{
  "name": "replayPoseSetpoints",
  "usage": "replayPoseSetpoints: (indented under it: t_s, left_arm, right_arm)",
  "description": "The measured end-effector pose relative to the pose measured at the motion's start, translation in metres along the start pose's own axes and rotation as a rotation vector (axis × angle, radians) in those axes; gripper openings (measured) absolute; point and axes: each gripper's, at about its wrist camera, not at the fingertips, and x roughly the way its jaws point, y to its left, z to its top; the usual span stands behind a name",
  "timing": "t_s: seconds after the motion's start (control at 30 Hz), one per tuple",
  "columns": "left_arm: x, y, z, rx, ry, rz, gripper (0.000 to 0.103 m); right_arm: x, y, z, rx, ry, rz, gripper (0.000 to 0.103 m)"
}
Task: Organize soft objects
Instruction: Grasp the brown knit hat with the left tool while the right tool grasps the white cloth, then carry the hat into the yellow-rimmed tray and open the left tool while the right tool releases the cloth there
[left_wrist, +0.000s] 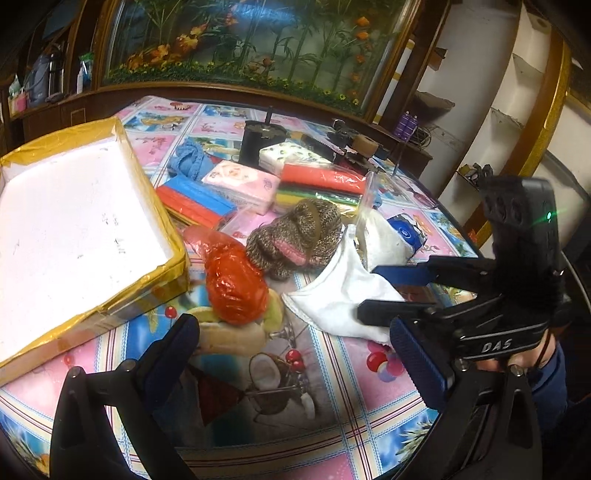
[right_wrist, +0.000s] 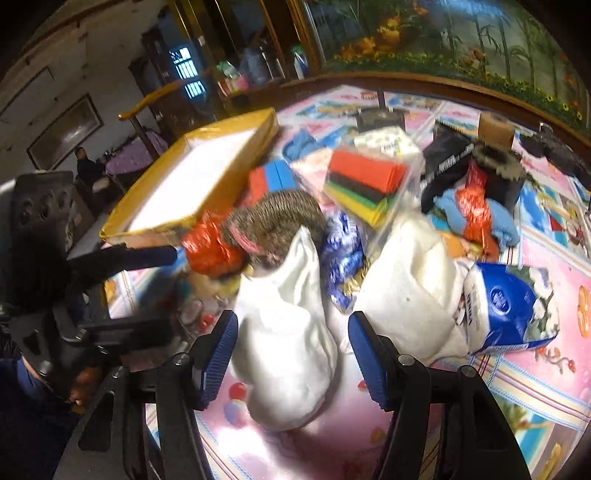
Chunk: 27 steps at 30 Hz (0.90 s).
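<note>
The right gripper (right_wrist: 291, 354) straddles the crumpled white cloth (right_wrist: 284, 354) on the cartoon-print tablecloth (right_wrist: 517, 387), its blue pads (right_wrist: 218, 354) apart and not yet pressing. The left gripper (left_wrist: 295, 354) hangs wide open and empty near the red plastic bag (left_wrist: 236, 288). The yellow-taped white foam tray (left_wrist: 74, 229) sits well left; a shallow pinch could snag only a fold and let the cloth spill

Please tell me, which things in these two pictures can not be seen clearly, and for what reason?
- Knitted hat: right wrist view, lower part hidden behind the white cloth.
- Blue printed bag: same view, motion blur, print unreadable.
- Yellow-taped box: left wrist view, cut off by the left edge.
- Right gripper: whether its pads press the cloth is unclear.
</note>
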Motion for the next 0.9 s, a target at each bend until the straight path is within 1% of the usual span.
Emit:
replayPoseSetpoints:
  t_s: [0.03, 0.07, 0.13, 0.2, 0.27, 0.3, 0.4, 0.47, 0.53, 0.57, 0.6, 0.63, 0.67, 0.73, 0.77, 0.83, 0.9]
  left_arm:
    - [0.000, 0.002, 0.000, -0.010, 0.001, -0.005, 0.103]
    - [0.001, 0.002, 0.000, -0.014, 0.004, -0.008, 0.103]
    - [0.002, 0.002, 0.001, -0.019, 0.012, 0.002, 0.103]
    - [0.003, -0.001, 0.001, -0.009, 0.020, 0.022, 0.103]
    - [0.004, -0.006, 0.004, 0.008, 0.024, 0.065, 0.103]
    - [0.004, -0.007, 0.006, 0.010, 0.026, 0.072, 0.103]
    - [0.000, -0.015, 0.018, 0.031, 0.010, 0.071, 0.102]
    - [-0.001, -0.026, 0.028, 0.092, -0.002, 0.106, 0.099]
    - [0.005, -0.035, 0.036, 0.156, -0.002, 0.142, 0.098]
    - [0.009, -0.038, 0.041, 0.177, 0.005, 0.160, 0.095]
    - [0.015, -0.040, 0.045, 0.195, 0.020, 0.166, 0.092]
    - [0.020, -0.040, 0.049, 0.211, 0.038, 0.162, 0.085]
    - [0.028, -0.039, 0.053, 0.220, 0.060, 0.159, 0.079]
    - [0.041, -0.035, 0.058, 0.229, 0.108, 0.149, 0.072]
    - [0.051, -0.033, 0.060, 0.242, 0.144, 0.143, 0.072]
    - [0.060, -0.033, 0.061, 0.254, 0.159, 0.170, 0.072]
    - [0.067, -0.035, 0.062, 0.273, 0.176, 0.166, 0.072]
  right_arm:
    - [0.003, 0.002, -0.001, -0.010, 0.015, 0.009, 0.051]
    - [0.006, 0.004, -0.001, -0.019, 0.030, 0.018, 0.047]
    - [0.008, 0.003, -0.001, -0.026, 0.038, 0.044, 0.019]
    - [0.008, 0.000, -0.002, -0.022, 0.039, 0.058, 0.018]
    - [0.004, -0.001, -0.002, -0.008, 0.016, 0.075, 0.016]
    - [-0.002, -0.004, -0.001, 0.003, -0.008, 0.092, 0.016]
    - [-0.029, -0.016, 0.004, 0.078, -0.138, 0.136, 0.016]
    - [-0.044, -0.031, 0.005, 0.148, -0.216, 0.137, 0.016]
    - [-0.055, -0.047, 0.003, 0.221, -0.275, 0.125, 0.016]
    - [-0.062, -0.053, 0.002, 0.252, -0.303, 0.127, 0.016]
    - [-0.067, -0.059, 0.001, 0.281, -0.331, 0.135, 0.016]
    - [-0.072, -0.064, 0.000, 0.306, -0.358, 0.140, 0.016]
    - [-0.075, -0.066, 0.000, 0.318, -0.374, 0.139, 0.016]
    - [-0.082, -0.071, -0.003, 0.344, -0.399, 0.148, 0.016]
    - [-0.083, -0.069, -0.004, 0.353, -0.404, 0.154, 0.016]
    - [-0.085, -0.070, -0.004, 0.365, -0.405, 0.165, 0.016]
    - [-0.087, -0.069, -0.002, 0.363, -0.404, 0.171, 0.016]
